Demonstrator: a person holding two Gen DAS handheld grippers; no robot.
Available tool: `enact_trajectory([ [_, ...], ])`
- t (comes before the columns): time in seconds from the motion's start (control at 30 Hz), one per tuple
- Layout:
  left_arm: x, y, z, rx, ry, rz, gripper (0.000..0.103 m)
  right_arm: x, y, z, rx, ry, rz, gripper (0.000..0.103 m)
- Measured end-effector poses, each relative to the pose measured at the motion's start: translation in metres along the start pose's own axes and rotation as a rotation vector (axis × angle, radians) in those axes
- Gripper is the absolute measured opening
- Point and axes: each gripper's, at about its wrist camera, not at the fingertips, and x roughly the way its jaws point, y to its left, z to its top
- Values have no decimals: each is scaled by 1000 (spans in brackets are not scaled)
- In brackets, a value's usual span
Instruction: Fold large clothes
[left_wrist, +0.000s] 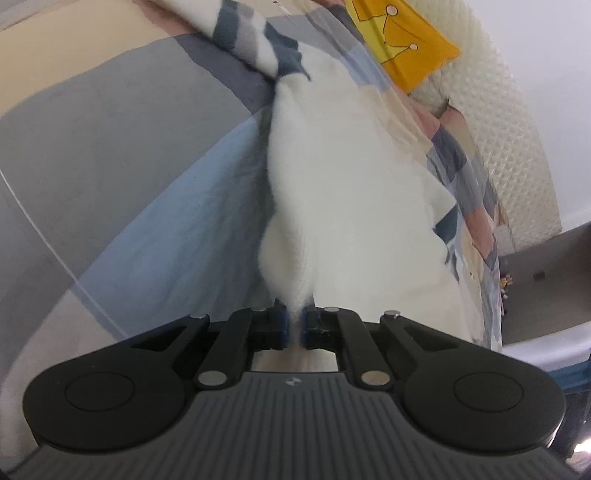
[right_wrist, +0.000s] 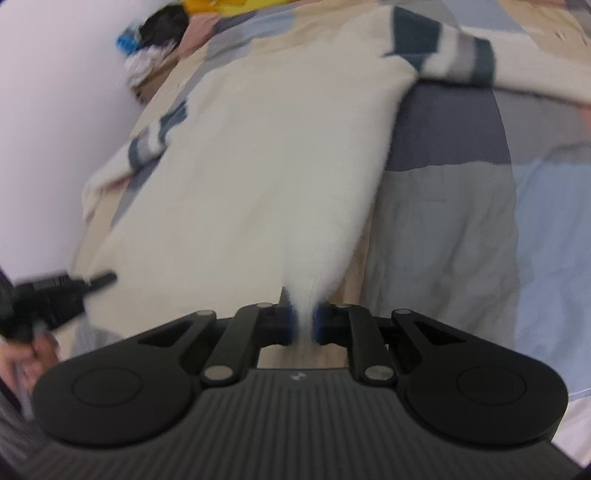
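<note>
A cream sweater (left_wrist: 343, 177) with navy and grey striped sleeves lies spread over a patchwork bed cover (left_wrist: 110, 177). My left gripper (left_wrist: 294, 323) is shut on the sweater's hem, and the cloth bunches up from its jaws. In the right wrist view the sweater (right_wrist: 258, 155) stretches away, one striped sleeve (right_wrist: 454, 59) out to the right and the other (right_wrist: 147, 144) at the left. My right gripper (right_wrist: 304, 321) is shut on the hem's other corner. The left gripper (right_wrist: 51, 295) shows at the left edge of that view.
A yellow pillow with crown prints (left_wrist: 402, 40) and a quilted cream headboard (left_wrist: 517, 147) lie beyond the sweater. A pile of dark, blue and white items (right_wrist: 151, 40) sits at the bed's far corner by the white wall. The bed cover (right_wrist: 461, 184) extends to the right.
</note>
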Motion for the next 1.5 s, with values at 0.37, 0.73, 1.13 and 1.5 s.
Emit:
enact_trajectory([
  [0.37,42,23,9,47,177,249,8,67,13,-28,-40,201,-116,14],
  [0.73,42,-3,5,173,159,313,31,71,14,-31,23,193,-153,21],
  [1.13,-10,-99,-25,499,-7,258,70,-2,-13,-21,125,19,-6,79],
  [1.5,-11,-195,-69,637,-209,132,74,-69,-83,1,147,-297,-43,89],
])
